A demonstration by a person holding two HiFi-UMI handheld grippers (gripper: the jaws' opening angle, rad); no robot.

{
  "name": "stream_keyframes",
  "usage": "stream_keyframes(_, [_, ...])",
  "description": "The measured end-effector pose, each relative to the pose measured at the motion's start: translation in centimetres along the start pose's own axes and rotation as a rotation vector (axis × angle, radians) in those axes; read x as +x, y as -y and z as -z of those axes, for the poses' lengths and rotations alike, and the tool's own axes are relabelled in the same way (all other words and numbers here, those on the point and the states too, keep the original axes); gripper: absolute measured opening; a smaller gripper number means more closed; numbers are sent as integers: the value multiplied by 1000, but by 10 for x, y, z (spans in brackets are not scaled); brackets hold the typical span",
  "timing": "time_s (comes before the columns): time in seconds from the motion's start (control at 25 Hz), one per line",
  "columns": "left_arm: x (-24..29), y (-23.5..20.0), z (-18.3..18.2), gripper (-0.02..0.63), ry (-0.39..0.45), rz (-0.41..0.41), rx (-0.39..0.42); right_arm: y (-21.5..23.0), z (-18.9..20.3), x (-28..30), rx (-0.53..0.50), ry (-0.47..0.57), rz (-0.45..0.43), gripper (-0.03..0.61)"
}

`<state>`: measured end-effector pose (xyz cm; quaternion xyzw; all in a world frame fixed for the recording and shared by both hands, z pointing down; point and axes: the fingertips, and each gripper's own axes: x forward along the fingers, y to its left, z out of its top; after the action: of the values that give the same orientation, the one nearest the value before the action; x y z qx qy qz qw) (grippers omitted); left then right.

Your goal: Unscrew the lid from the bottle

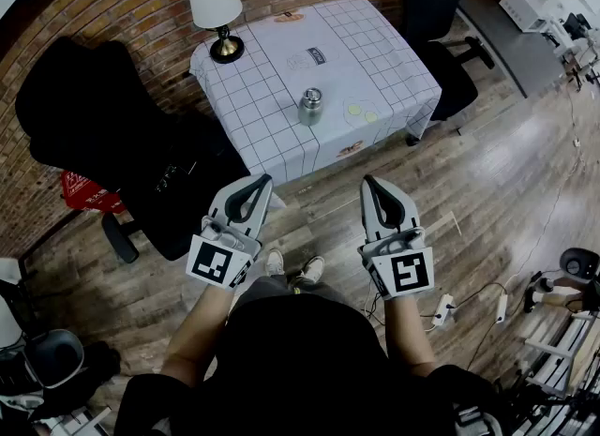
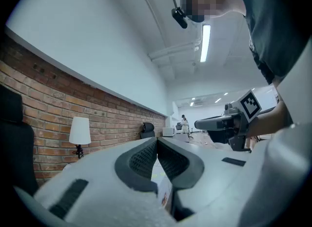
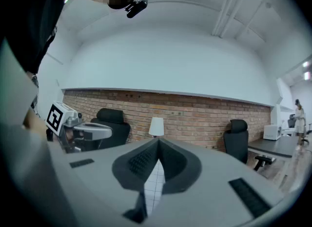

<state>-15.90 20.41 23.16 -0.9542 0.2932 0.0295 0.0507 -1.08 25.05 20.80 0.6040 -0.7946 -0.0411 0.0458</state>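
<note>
Silvery bottle (image 1: pixel 310 109), lid (image 1: pixel 311 95) on, upright near the front of the checked table (image 1: pixel 375 59), dead ahead and well apart from both claws, lined up between left gripper (image 1: pixel 262 180) and right gripper (image 1: pixel 368 182), each pinched shut on nothing, neither obviously nearer.

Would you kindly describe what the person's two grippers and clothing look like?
Both the left gripper and right gripper have pale grey moulded bodies with dark ribbed pads, and each carries a cube with black-and-white square markers. The person wears a black top.
</note>
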Motion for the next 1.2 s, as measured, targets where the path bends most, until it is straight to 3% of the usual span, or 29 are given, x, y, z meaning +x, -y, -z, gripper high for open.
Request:
stream_keyframes(0.16, [3, 2, 3, 23, -3, -5, -1, 4, 3, -1, 15, 5, -6, 12])
stream_keyframes(0.32, [6, 6, 7, 23, -17, -17, 1, 15, 0, -3, 135, 62, -26, 12])
stream_keyframes(0.52, [8, 12, 14, 23, -30, -41, 12, 21, 12, -11, 127, 69, -58, 12])
stream_keyframes(0.8, [17, 2, 30, 23, -54, -64, -7, 23, 43, -1, 153, -34, -91, 12])
stream_keyframes(1.2, [96, -52, 50, 23, -51, -12, -49, 69, 46, 67, 101, -100, -66, 12])
